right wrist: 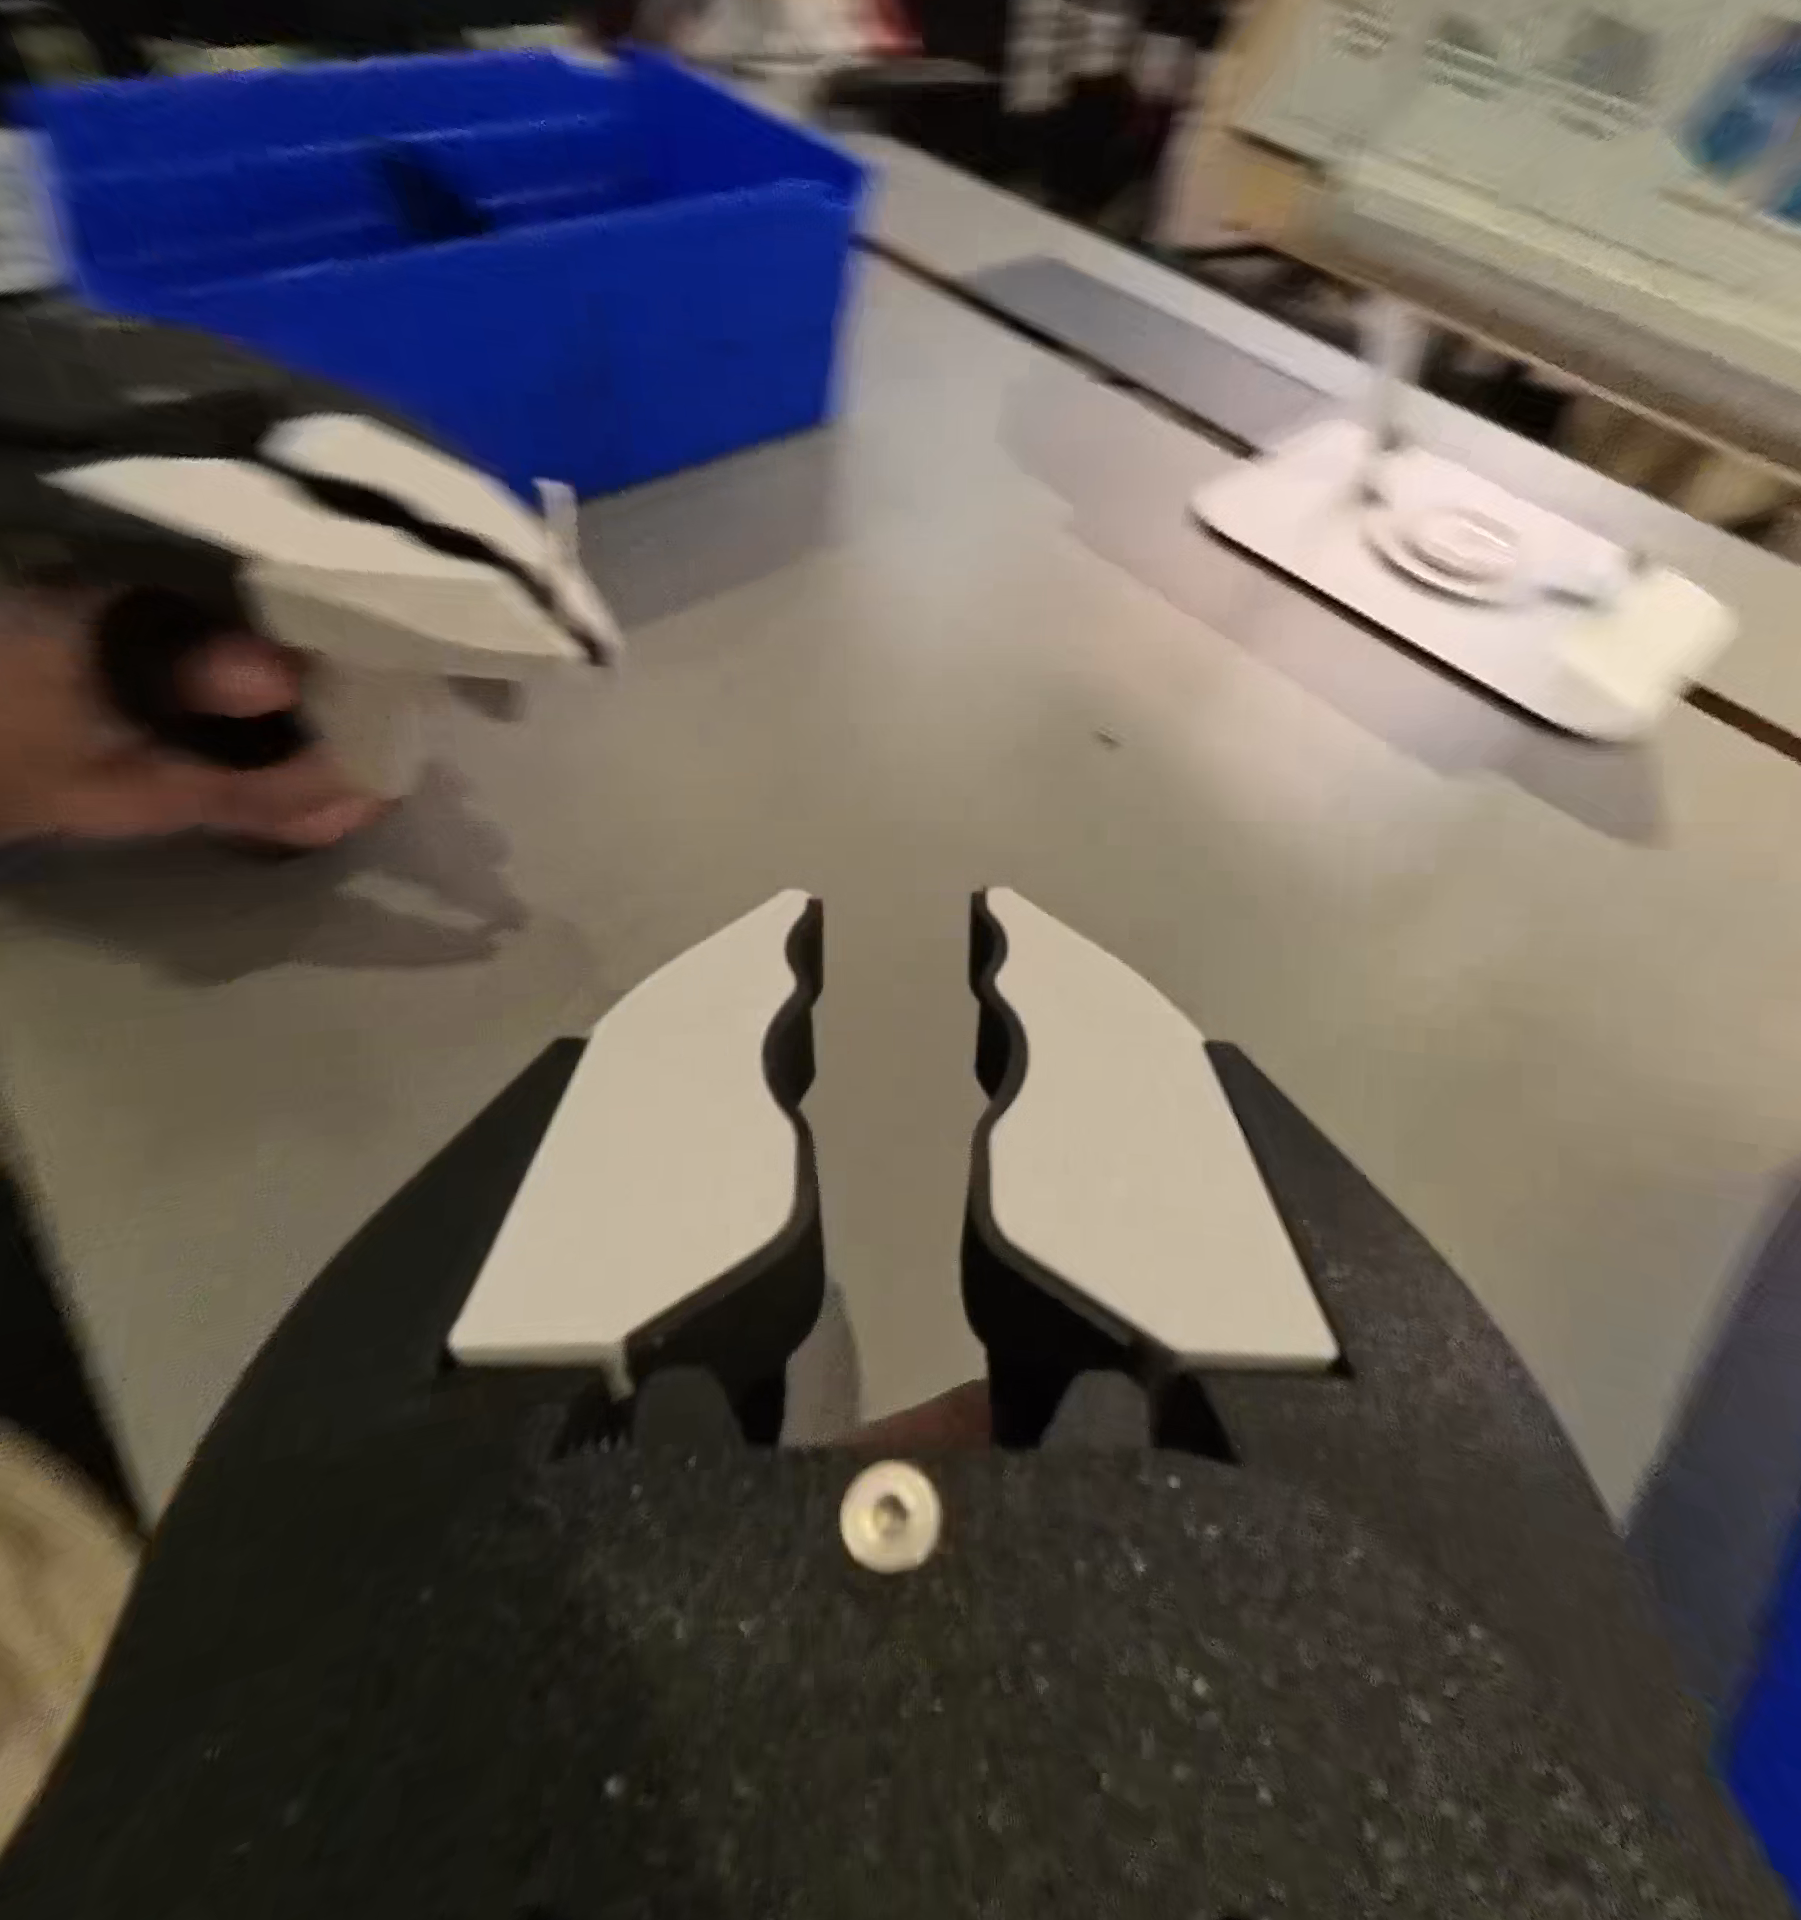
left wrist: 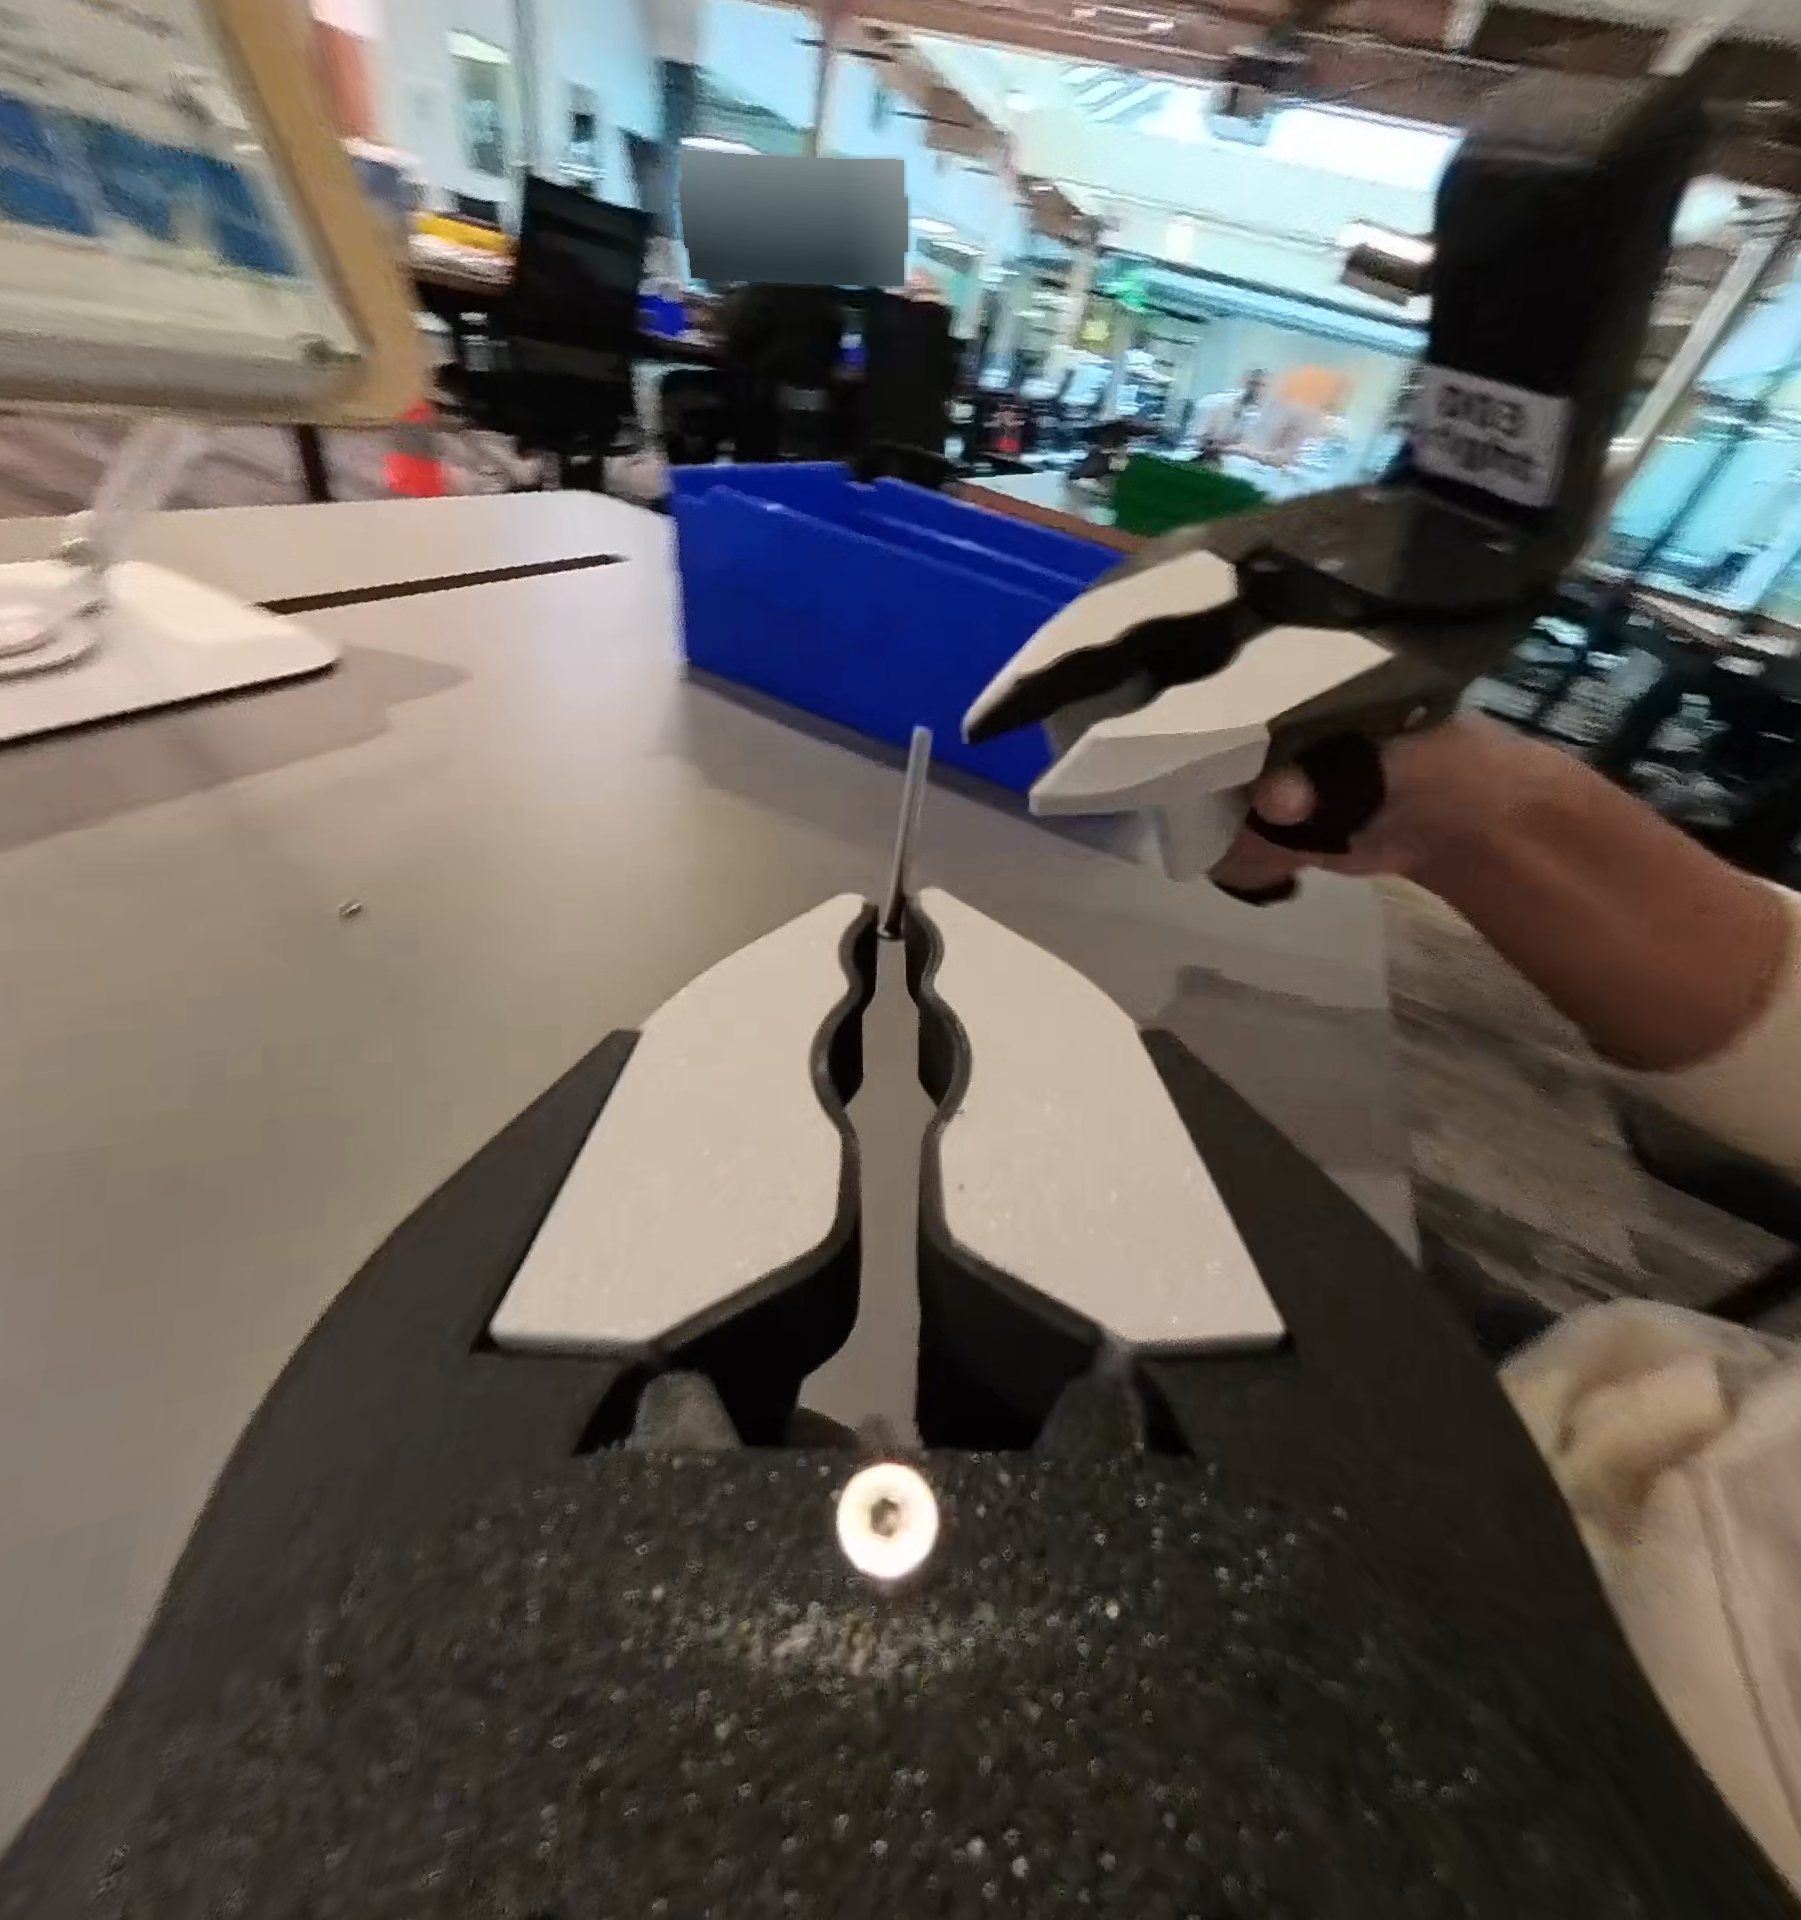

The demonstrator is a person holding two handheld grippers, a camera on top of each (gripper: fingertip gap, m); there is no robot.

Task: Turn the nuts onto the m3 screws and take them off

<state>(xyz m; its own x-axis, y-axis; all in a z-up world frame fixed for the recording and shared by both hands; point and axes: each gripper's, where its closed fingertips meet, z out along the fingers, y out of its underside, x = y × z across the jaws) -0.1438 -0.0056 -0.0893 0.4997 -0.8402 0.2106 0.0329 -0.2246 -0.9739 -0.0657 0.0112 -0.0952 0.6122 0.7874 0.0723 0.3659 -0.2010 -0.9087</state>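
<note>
My left gripper (left wrist: 891, 914) is shut on a long thin M3 screw (left wrist: 906, 821), which sticks up and forward from its tips over the grey table (left wrist: 356, 1039). A small nut (left wrist: 348, 910) lies loose on the table to the left; it also shows in the right wrist view (right wrist: 1109, 739). My right gripper (right wrist: 896, 914) is open and empty above the table. In the left wrist view the right gripper (left wrist: 1000, 758) hangs just right of the screw's top end, jaws apart. In the right wrist view the left gripper (right wrist: 589, 634) is at the left, blurred, with the screw (right wrist: 560, 520) at its tips.
A blue divided bin (left wrist: 875, 613) stands on the table behind the screw, also in the right wrist view (right wrist: 460, 260). A white stand base (left wrist: 127, 644) with a screen above it is at the far left, also seen from the right wrist (right wrist: 1447, 582). A person's hand and sleeve (left wrist: 1602, 935) hold the right gripper. About 9 cm separates my left fingertips from my right.
</note>
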